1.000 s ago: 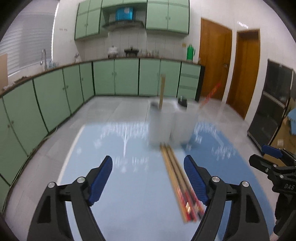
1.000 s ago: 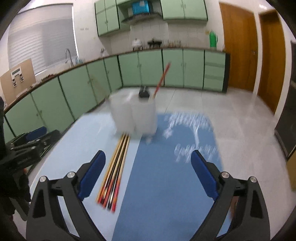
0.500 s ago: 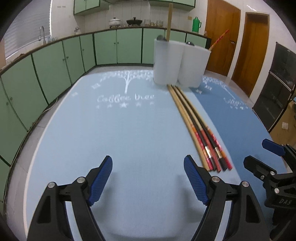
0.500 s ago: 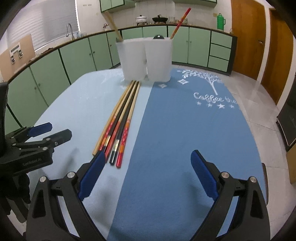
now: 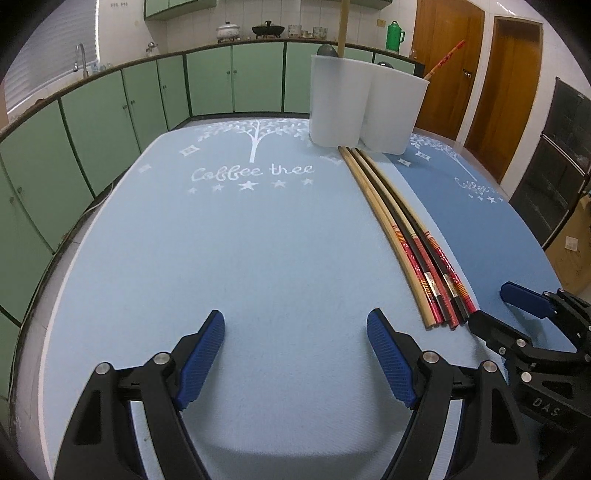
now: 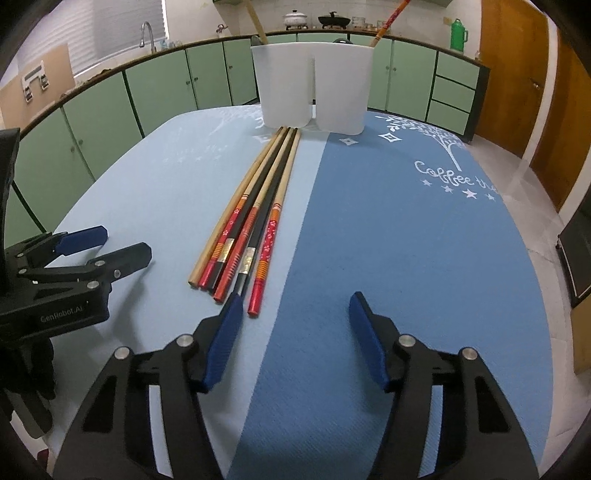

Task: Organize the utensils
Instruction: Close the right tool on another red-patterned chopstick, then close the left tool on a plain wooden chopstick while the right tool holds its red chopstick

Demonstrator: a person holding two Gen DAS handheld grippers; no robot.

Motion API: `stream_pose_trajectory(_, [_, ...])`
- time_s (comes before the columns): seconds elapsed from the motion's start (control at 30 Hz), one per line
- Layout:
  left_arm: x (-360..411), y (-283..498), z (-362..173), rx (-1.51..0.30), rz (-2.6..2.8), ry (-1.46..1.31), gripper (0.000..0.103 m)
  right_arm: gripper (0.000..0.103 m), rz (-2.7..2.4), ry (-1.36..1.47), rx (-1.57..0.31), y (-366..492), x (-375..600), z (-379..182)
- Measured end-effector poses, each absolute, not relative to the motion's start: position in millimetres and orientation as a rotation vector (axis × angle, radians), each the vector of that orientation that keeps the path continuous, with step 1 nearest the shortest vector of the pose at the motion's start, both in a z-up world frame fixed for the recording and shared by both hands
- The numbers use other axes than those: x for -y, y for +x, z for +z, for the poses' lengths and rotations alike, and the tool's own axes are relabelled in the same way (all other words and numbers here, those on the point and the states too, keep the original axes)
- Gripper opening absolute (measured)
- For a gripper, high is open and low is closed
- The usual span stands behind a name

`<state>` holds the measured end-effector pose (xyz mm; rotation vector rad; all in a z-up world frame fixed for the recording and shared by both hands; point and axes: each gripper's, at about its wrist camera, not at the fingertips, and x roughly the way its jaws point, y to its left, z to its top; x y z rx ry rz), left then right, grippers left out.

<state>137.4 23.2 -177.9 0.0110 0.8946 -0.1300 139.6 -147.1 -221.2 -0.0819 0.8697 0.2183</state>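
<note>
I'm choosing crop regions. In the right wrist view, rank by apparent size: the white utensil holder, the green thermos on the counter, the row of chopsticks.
1. white utensil holder
2. row of chopsticks, longer but slimmer
3. green thermos, small partly because it is far

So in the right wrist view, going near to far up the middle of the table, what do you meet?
Right gripper, jaws closing with nothing between them → bundle of chopsticks lying flat on the mat → white two-compartment utensil holder, a chopstick upright in each side → green cabinets → countertop pots.
</note>
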Motion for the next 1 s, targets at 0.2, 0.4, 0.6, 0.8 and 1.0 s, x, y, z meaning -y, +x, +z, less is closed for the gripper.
stream_pose_trajectory(0.2, [-23,136,-178,-0.896,-0.134,0.018,0.078,0.043,0.231,-0.109,-0.868,140,142,-221])
stream_pose_trajectory(0.4, [-22,135,-179,-0.897,-0.133,0.028,0.079,0.040,0.236,-0.096,-0.872,140,147,-220])
stream_pose_trajectory(0.6, [-20,134,-179,-0.898,-0.131,0.031,0.079,0.036,0.227,-0.116,-0.874,142,140,-221])
stream_pose_trajectory(0.8, [-14,134,-179,-0.900,-0.142,0.033,0.079,0.005,0.240,-0.089,-0.875,145,141,-222])
stream_pose_trajectory(1.0, [7,130,-177,-0.899,-0.196,0.051,0.079,0.005,0.217,-0.030,-0.873,140,161,-221])
